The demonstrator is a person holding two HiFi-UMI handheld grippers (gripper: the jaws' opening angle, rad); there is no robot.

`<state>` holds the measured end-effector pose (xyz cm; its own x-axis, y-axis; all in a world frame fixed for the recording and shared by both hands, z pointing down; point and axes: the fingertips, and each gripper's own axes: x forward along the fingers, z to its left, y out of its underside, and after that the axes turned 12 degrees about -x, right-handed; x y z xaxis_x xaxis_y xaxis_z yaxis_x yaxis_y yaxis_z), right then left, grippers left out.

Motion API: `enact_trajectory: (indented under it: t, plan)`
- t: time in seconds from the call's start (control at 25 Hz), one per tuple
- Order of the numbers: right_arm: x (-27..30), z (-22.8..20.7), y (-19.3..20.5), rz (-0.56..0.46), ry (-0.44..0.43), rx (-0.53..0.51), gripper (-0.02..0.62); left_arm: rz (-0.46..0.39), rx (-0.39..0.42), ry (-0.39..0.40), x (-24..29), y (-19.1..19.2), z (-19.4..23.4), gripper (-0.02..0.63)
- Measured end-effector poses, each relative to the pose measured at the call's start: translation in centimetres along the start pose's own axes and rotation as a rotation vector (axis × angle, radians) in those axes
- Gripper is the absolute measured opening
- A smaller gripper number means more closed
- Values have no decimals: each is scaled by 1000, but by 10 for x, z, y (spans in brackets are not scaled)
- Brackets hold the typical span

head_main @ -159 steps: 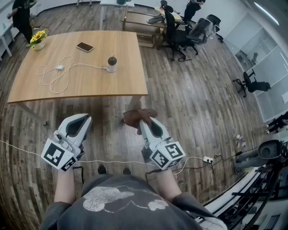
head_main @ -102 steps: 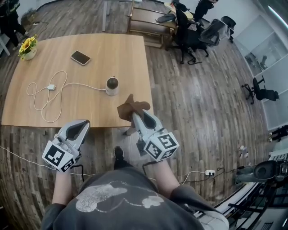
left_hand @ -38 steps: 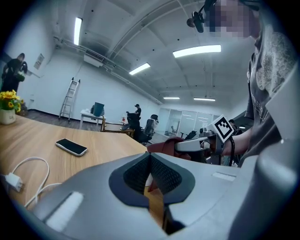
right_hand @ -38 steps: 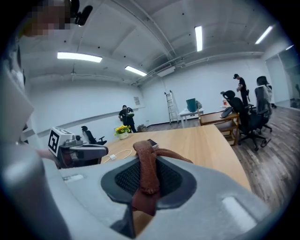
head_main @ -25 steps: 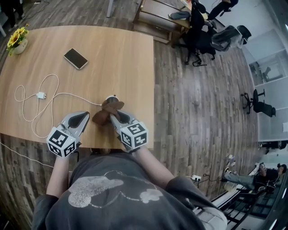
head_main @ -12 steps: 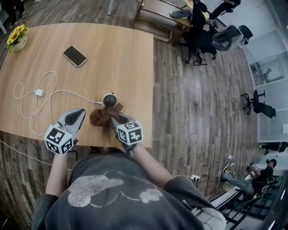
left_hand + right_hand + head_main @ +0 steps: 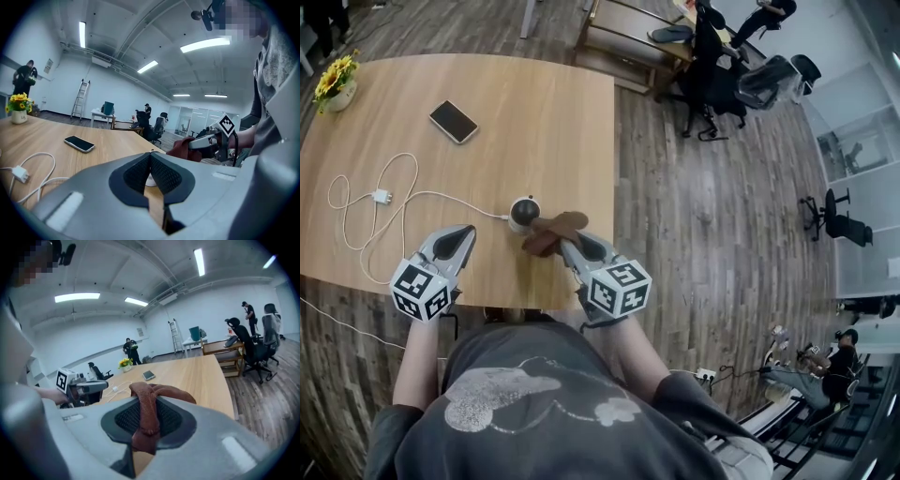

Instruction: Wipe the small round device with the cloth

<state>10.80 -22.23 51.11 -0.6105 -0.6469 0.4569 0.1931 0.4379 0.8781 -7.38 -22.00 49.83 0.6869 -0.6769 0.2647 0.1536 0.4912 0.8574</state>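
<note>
Beside the device (image 7: 524, 213), cloth (image 7: 551, 232) masking right gripper (image 7: 570, 245) fingers (image 7: 174, 419)

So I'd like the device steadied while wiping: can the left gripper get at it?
Probably yes: the small round device stands just right of the left gripper, bare table between; its shut jaws must open first.

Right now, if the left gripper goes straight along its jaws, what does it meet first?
Probably the small round device: it shows just past the shut tips of the left gripper. Depth is unclear; its white cable may come first.
</note>
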Motion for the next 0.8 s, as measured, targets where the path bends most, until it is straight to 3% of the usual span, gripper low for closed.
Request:
enact_trajectory:
  t: [0.12,0.28,0.44,0.8]
  plan:
    - [-10,-21,-25,-75,63,3,60,-5,0,-2,1,-2,-2,20]
    - [4,-39,-23,-67,110,28,60,-1,1,1,2,-1,-4,20]
    - [27,-34,-14,-50,79,80,60,-5,-5,-4,2,-2,-4,19]
    - [69,-28,24,91,47,59,60,-22,-18,-17,-1,-5,-2,20]
